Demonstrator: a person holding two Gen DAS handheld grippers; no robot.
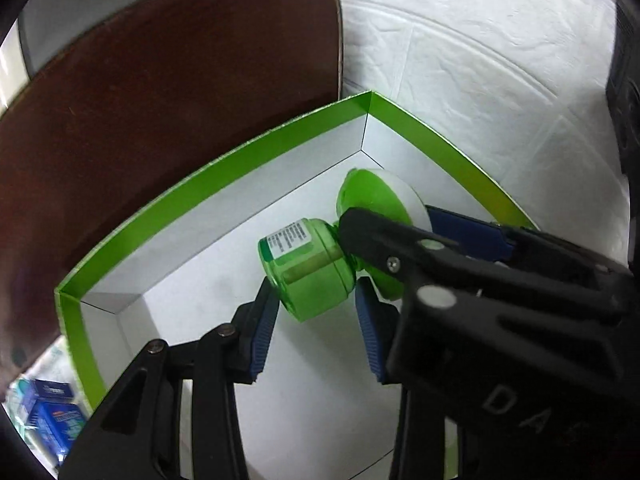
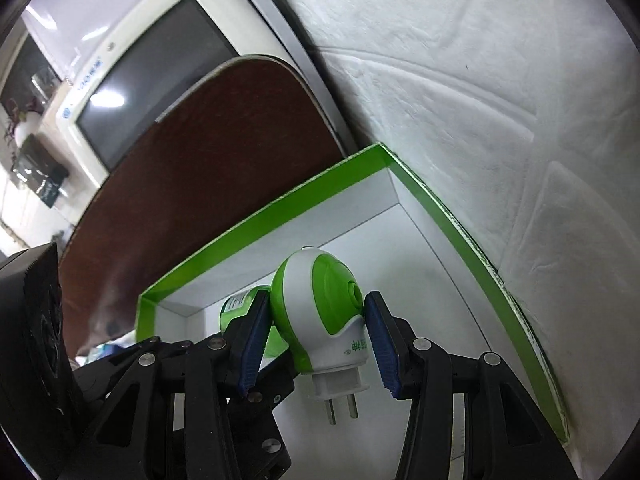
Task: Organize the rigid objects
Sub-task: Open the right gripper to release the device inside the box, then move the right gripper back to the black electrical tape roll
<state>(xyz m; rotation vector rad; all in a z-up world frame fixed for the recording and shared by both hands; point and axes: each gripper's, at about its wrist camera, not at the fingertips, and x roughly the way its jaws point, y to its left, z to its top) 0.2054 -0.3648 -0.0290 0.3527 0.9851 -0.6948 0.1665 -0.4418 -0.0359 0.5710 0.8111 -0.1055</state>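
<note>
A green and white plug-in mosquito repeller (image 2: 320, 316) with its green refill bottle (image 1: 308, 270) is held over the inside of a green-rimmed white box (image 1: 224, 168). My right gripper (image 2: 314, 320) is shut on the repeller's round head, with the plug prongs pointing toward the camera. It also shows in the left wrist view (image 1: 384, 220), reaching in from the right. My left gripper (image 1: 316, 304) has its blue pads on either side of the bottle and looks shut on it. The box rim also shows in the right wrist view (image 2: 256, 220).
A dark brown board (image 1: 160, 100) stands beside the box on the left. A white textured surface (image 1: 500, 60) lies beyond it. Blue packages (image 1: 52, 408) lie at the lower left. An old monitor (image 2: 132, 92) stands behind the board.
</note>
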